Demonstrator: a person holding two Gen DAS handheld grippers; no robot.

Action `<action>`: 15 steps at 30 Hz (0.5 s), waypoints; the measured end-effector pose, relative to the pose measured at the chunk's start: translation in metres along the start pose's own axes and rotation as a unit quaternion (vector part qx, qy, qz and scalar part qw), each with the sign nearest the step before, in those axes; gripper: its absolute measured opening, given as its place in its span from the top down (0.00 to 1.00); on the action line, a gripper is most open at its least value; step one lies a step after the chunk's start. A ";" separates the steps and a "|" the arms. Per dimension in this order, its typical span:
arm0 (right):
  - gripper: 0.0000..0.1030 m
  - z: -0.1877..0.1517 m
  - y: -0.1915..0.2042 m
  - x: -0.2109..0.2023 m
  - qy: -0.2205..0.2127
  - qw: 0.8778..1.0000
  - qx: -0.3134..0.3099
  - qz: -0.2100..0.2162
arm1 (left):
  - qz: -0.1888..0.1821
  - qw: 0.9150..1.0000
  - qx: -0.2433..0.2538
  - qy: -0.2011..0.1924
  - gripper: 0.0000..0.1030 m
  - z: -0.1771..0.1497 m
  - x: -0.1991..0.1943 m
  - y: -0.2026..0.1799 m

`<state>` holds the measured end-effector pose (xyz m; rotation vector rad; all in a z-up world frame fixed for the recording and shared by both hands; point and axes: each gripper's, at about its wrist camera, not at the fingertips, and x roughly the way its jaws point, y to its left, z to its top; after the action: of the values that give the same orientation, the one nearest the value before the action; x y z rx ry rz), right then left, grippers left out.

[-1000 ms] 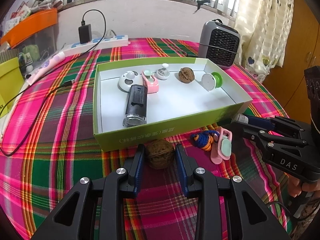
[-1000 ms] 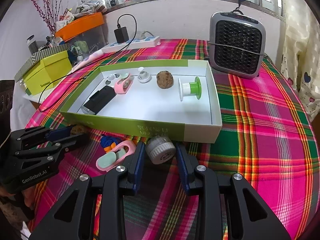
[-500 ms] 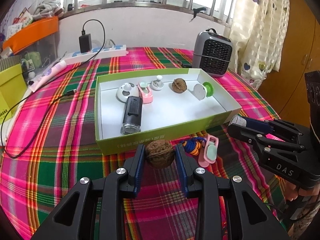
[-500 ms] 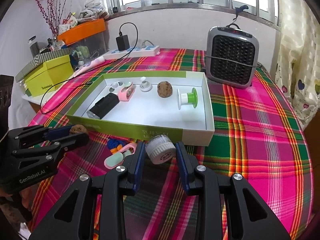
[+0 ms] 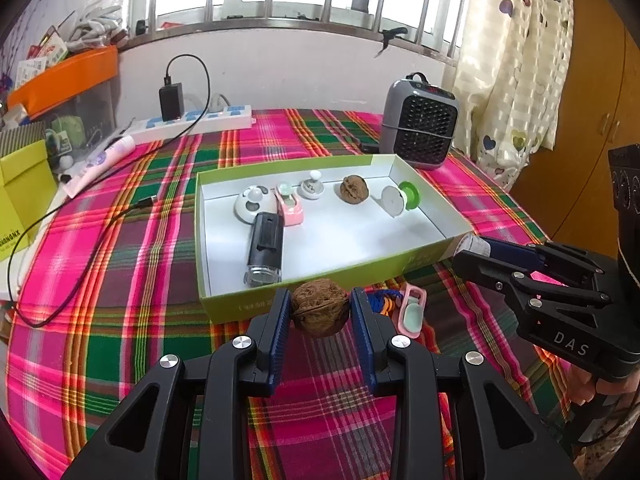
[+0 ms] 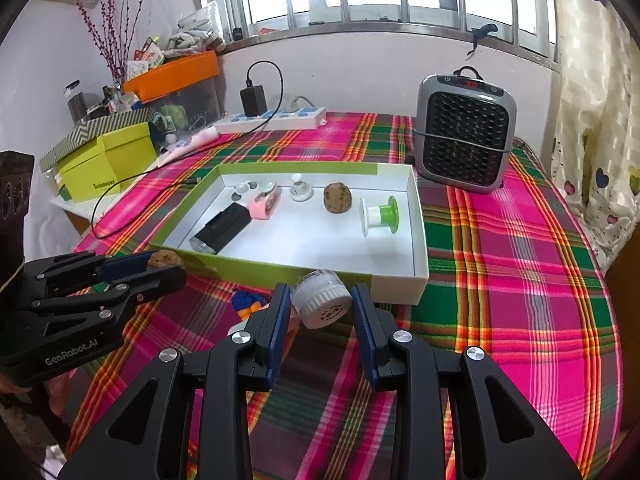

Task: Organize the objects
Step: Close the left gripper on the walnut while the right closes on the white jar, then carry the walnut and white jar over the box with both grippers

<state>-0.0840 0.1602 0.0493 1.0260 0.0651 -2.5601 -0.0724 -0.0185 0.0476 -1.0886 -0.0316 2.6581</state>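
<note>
Both tongs now ride higher than a second ago, their loads lifted clear of the plaid table and level with the near wall of the green box, which looks smaller and farther off than before. The left tongs are clamped on a brown, wrinkled walnut; the right tongs are clamped on a small white jar with a ribbed lid, its printing too small to read. "DAS" shows on the right tongs' body in the left view, "GenRobot.AI" on the left tongs' in the right view. A pink clip and a blue-orange knit toy lie on the cloth just before the box.
</note>
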 end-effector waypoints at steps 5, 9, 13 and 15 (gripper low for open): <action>0.68 0.006 0.001 0.001 -0.003 1.000 -0.002 0.003 | 0.002 1.000 -0.002 -0.003 0.73 0.005 0.000 0.003; 0.68 0.012 0.002 0.004 -0.003 1.000 -0.004 0.005 | 0.004 1.000 -0.003 -0.003 0.73 0.011 0.003 0.006; 0.68 0.019 0.002 0.009 -0.001 1.000 -0.008 0.006 | 0.004 1.000 -0.003 -0.003 0.73 0.017 0.007 0.008; 0.68 0.023 0.001 0.012 -0.001 1.000 -0.008 0.006 | 0.004 1.000 -0.002 -0.002 0.73 0.020 0.010 0.008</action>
<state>-0.1062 0.1508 0.0579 1.0146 0.0791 -2.5453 -0.0951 -0.0225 0.0541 -1.0872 -0.0344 2.6677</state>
